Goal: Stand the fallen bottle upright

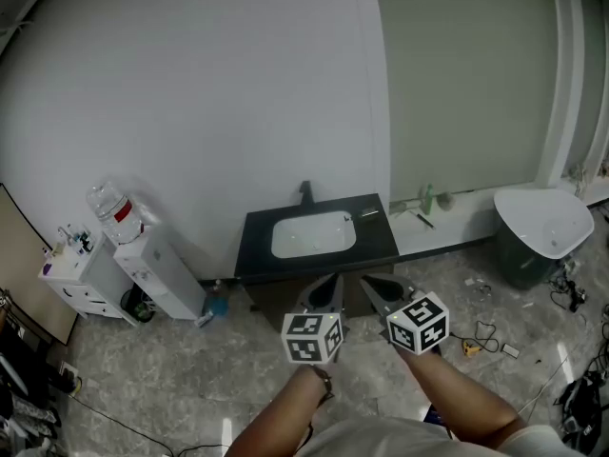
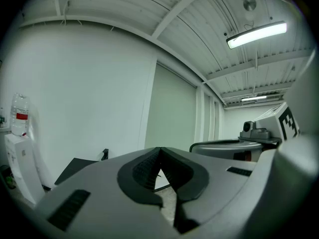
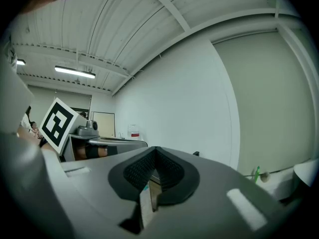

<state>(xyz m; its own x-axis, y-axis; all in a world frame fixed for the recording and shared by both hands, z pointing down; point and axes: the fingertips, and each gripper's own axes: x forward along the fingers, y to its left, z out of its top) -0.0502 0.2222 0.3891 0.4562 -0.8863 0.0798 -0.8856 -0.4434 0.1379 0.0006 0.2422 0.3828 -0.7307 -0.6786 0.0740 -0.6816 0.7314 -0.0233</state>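
Observation:
Low in the head view, both hand-held grippers point level toward a black sink counter [image 1: 376,243] with a white basin. The left gripper [image 1: 330,283] is shut, its pads meeting at the tip with nothing between them [image 2: 159,152]. The right gripper [image 1: 368,282] is shut too and holds nothing [image 3: 155,151]. They hang side by side, well short of the counter. On the white ledge [image 1: 447,236] right of the sink stands a small green bottle [image 1: 427,198], which also appears in the right gripper view [image 3: 256,173]. I cannot make out a bottle lying on its side.
A water dispenser [image 1: 157,269] with a large jug [image 1: 116,209] stands at the left beside a white cabinet [image 1: 81,279]. At the right is a white-topped bin [image 1: 542,227]. Cables and small debris [image 1: 485,331] lie on the marbled floor. A blue object [image 1: 217,303] sits by the counter's left foot.

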